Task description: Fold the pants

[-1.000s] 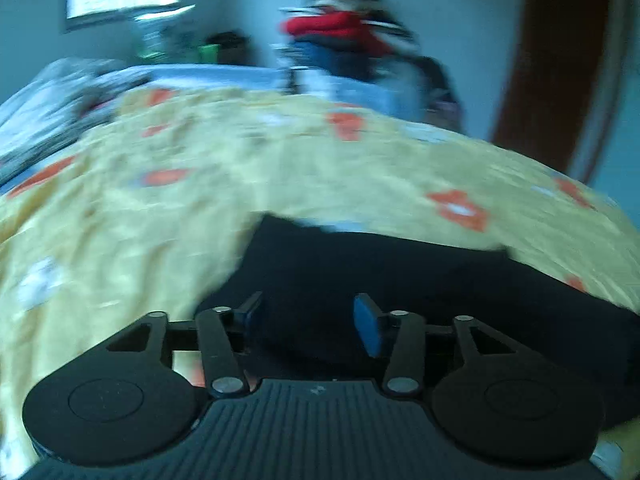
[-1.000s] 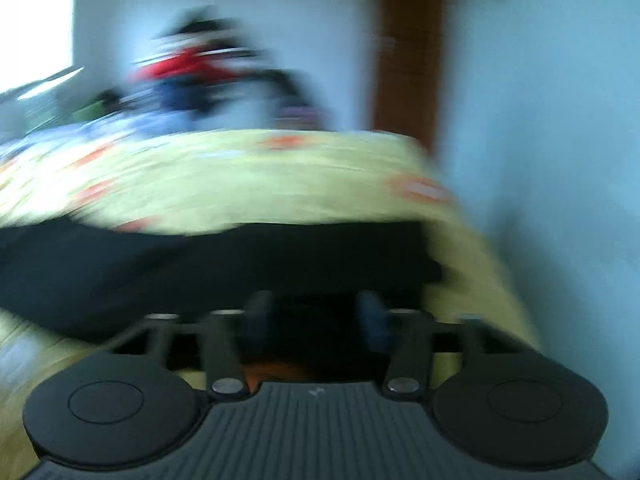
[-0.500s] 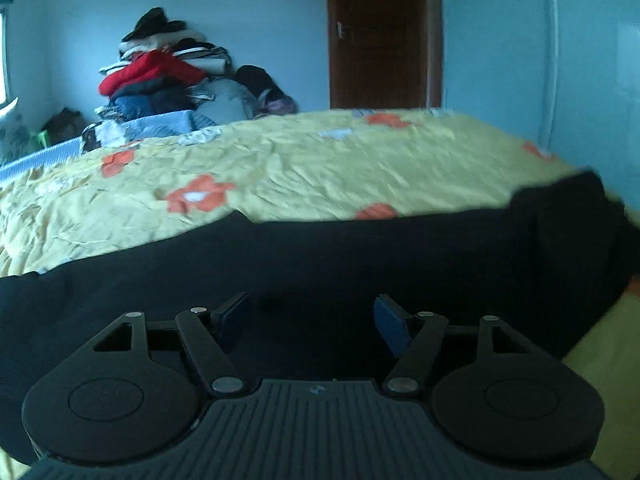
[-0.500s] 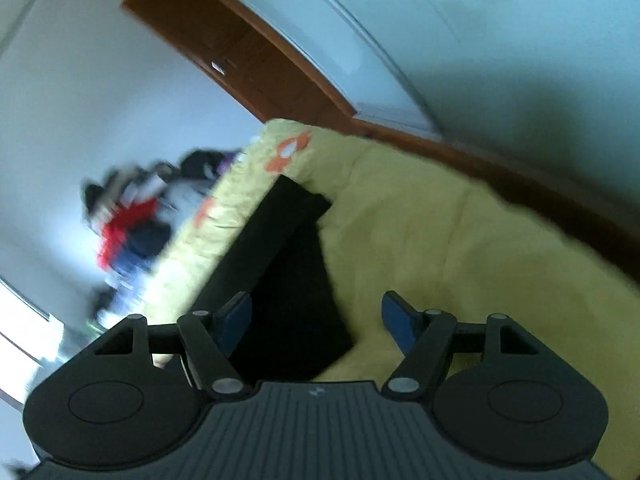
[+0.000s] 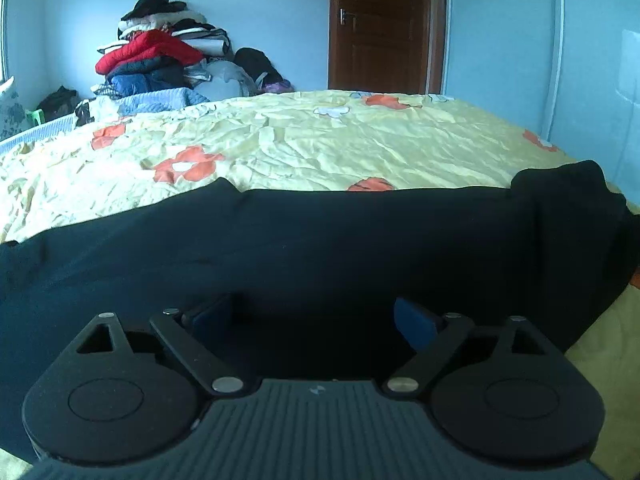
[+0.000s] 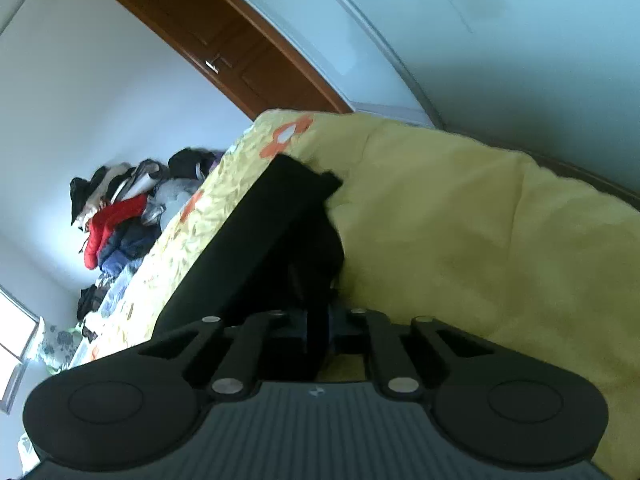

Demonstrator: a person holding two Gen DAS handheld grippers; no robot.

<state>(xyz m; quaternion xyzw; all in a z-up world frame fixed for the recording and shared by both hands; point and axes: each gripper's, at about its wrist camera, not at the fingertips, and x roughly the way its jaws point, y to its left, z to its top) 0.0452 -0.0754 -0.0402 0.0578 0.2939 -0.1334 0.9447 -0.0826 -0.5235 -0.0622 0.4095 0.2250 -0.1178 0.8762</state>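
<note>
Black pants [image 5: 320,248] lie stretched across the near side of a bed with a yellow flowered cover [image 5: 300,144]. My left gripper [image 5: 314,320] hovers low over their near edge, its jaws still opening; the blue pads [image 5: 414,320] stand wide apart over the cloth without pressing it. In the right wrist view the picture is rolled. The same pants [image 6: 256,236] run along the bed's edge [image 6: 460,240], and my right gripper [image 6: 318,330] is shut on a fold of black cloth at their near end.
A heap of clothes [image 5: 160,60] with a red jacket is piled against the far wall. A brown door [image 5: 380,24] stands beyond the bed, a white wardrobe [image 5: 560,60] to its right. A window [image 6: 16,344] lies at the left.
The left gripper swung right along the pants, settled, and its jaws widened. The right gripper rolled, sank toward the bed's edge, and closed on the black cloth.
</note>
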